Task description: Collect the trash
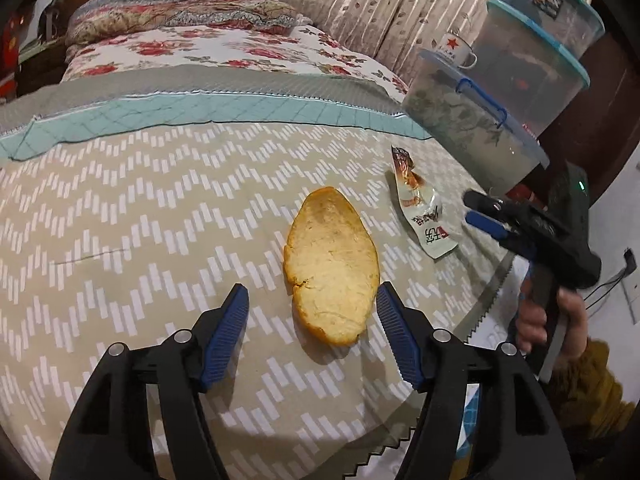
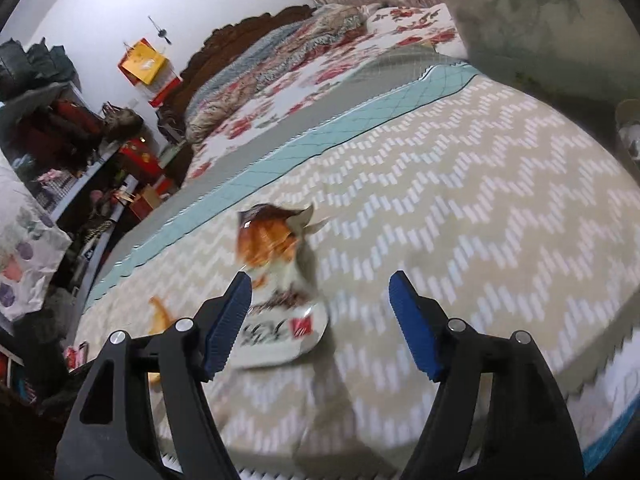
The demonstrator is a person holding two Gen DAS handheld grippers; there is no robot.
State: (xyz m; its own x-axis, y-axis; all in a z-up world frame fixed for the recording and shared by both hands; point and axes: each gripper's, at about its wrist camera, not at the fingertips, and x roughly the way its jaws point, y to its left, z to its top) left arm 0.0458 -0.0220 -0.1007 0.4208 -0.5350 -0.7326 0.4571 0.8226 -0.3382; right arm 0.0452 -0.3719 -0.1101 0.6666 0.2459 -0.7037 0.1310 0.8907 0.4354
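A piece of orange peel (image 1: 332, 268) lies pith side up on the zigzag-patterned table cover (image 1: 140, 220). My left gripper (image 1: 312, 288) is open around its near end; the right pad is close to the peel's edge and the left pad stands clear. A crumpled snack wrapper (image 1: 420, 208) lies to the right of the peel. My right gripper (image 1: 480, 212) hovers at its right edge. In the right wrist view the right gripper (image 2: 319, 276) is open, with the blurred wrapper (image 2: 276, 280) against its left finger (image 2: 228, 320). The peel (image 2: 160, 314) shows at lower left.
Stacked clear storage bins (image 1: 480, 128) stand at the table's back right, with a white mug bearing a red star (image 1: 456, 50) behind them. A bed with a floral quilt (image 1: 200, 48) lies beyond the table. The table's edge (image 1: 492, 292) runs down the right, where a person's hand (image 1: 536, 320) holds the right gripper.
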